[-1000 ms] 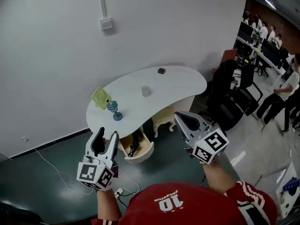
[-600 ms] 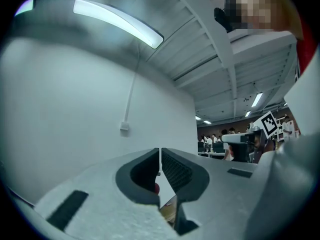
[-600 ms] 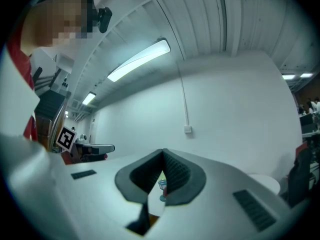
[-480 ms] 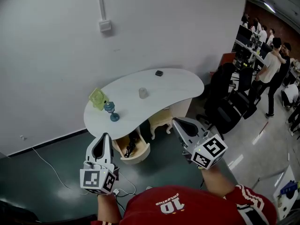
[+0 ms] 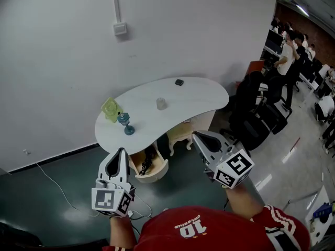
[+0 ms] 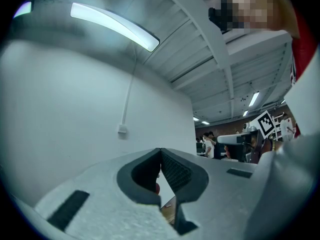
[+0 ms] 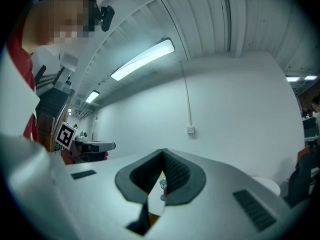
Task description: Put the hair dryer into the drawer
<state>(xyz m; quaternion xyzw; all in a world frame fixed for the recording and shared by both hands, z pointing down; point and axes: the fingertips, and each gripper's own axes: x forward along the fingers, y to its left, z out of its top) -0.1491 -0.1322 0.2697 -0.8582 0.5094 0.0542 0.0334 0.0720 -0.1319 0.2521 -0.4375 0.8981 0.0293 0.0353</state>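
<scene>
A white curved table point(image 5: 199, 95) stands by the wall. Below its front edge a cream drawer point(image 5: 158, 173) is pulled out, and a black hair dryer point(image 5: 147, 162) lies inside it. My left gripper point(image 5: 120, 152) hovers in the air just left of the drawer, well short of it, shut with nothing in it. My right gripper point(image 5: 197, 136) hangs to the right of the drawer, also shut and empty. In the left gripper view the left gripper point(image 6: 160, 151) shows its jaws meeting at the tip. In the right gripper view the right gripper point(image 7: 163, 153) does the same.
On the table stand a green object point(image 5: 111, 109), a blue goblet point(image 5: 125, 123), a small cup point(image 5: 162, 103) and a small dark object point(image 5: 179, 82). Black office chairs point(image 5: 256, 116) stand to the right. A white cable point(image 5: 55, 184) runs over the dark floor. People stand far back right.
My left gripper's jaws have closed from open to shut, with nothing between them. It shifted slightly. The right gripper has kept still.
</scene>
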